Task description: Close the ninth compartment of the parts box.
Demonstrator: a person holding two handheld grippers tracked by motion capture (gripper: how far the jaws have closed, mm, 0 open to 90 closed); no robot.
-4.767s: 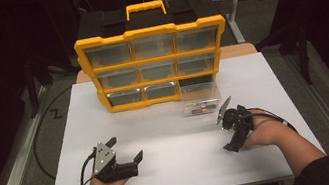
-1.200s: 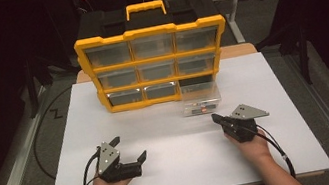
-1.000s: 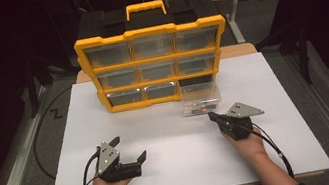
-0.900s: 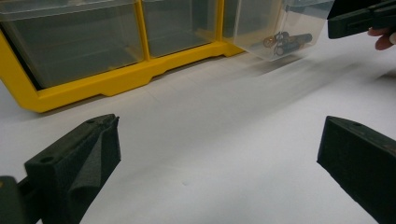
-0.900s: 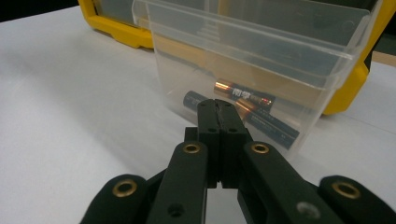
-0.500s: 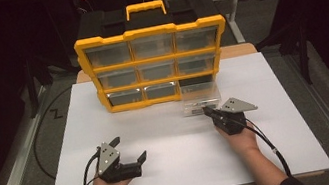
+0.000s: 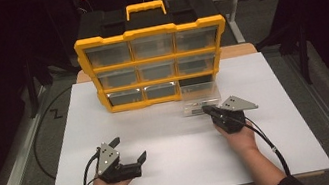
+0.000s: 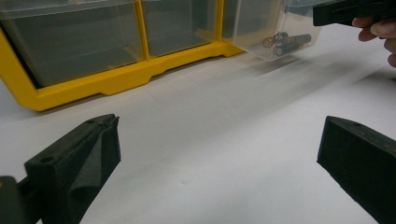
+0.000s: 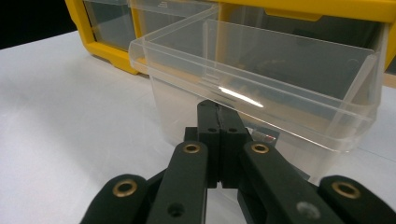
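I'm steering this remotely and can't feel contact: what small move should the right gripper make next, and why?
Probably a short, straight push toward the organizer. The right gripper is shut, its tips at the front wall of the clear drawer, which sticks out of its bottom-right slot with batteries inside. The left gripper rests open, well aside.

Drawer (image 9: 261, 88), centre of the right gripper view: clear glossy plastic, smooth, bright glare line on front lip. Organizer (image 7: 154, 64) frame, upper centre of the high view: yellow plastic, slight sheen. Bench (image 7: 171, 142) top: white, matt, smooth. Left gripper (image 8: 215, 163) fingers (image 8: 88, 154): black, matt, faintly grainy. Right gripper (image 9: 219, 112) links: black plastic, brass-coloured rivets.
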